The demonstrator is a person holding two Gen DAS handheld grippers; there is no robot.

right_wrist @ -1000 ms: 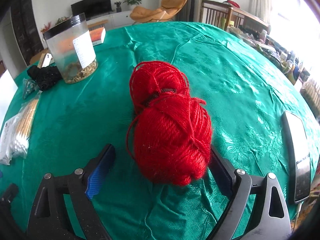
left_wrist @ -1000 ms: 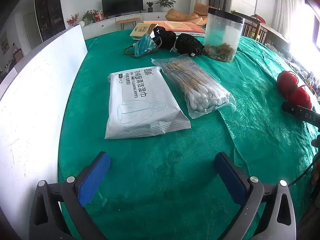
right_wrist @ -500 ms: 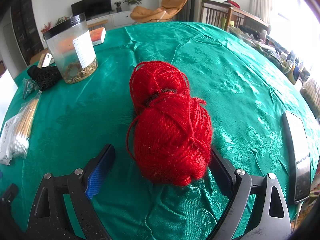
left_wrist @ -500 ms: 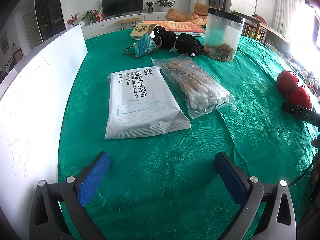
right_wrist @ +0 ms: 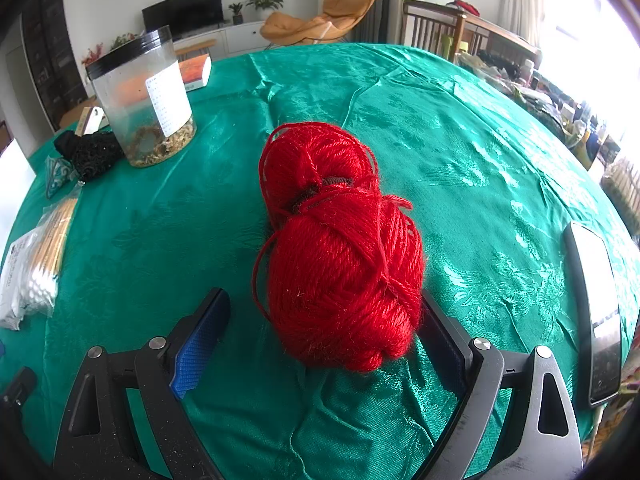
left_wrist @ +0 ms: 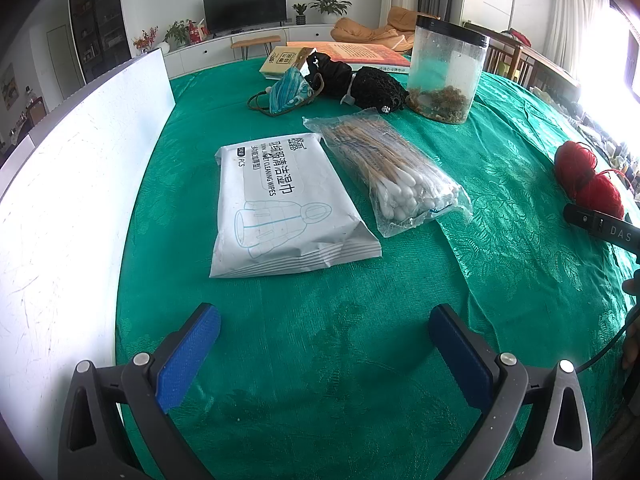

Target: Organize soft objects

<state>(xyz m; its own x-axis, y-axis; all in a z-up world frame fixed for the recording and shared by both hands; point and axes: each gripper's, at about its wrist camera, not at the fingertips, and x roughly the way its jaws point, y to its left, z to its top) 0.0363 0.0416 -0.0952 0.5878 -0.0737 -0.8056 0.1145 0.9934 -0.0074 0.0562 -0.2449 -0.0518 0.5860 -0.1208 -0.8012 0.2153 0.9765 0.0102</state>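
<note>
Clear plastic jar (left_wrist: 447,72) with a black lid is standing upright at 1 o'clock in the left wrist view, holding a low layer of brownish dried bits at the bottom; the rest of it is looking empty. A white label is showing on its side in the right wrist view, where the jar sits at 10 o'clock. Clear bag of cotton swabs (left_wrist: 392,174) is lying just in front of the jar, wooden sticks packed inside, white tips pointing toward the camera. White pack of wet wipes (left_wrist: 276,204) is lying flat just beside the swab bag, at 12 o'clock from the left gripper (left_wrist: 324,344).

Left gripper is hovering over bare green tablecloth (left_wrist: 320,360), blue pads spread wide, nothing between them. A white board (left_wrist: 80,184) is running along the 9 o'clock side.

Right gripper (right_wrist: 324,332) is spread wide around the near end of the red yarn (right_wrist: 340,248), which is lying on the cloth at centre of the right wrist view. The right pad is looking pressed against or just beside the yarn; the left pad is standing clear of it with a gap. Loose strands are hanging off the yarn's left side.

Behind the wipes at 12 o'clock, a blue face mask (left_wrist: 290,90), a black mesh bundle (left_wrist: 376,88), a small box and a book are clustering together. A phone (right_wrist: 596,312) is lying at 3 o'clock of the yarn, near the table edge.
</note>
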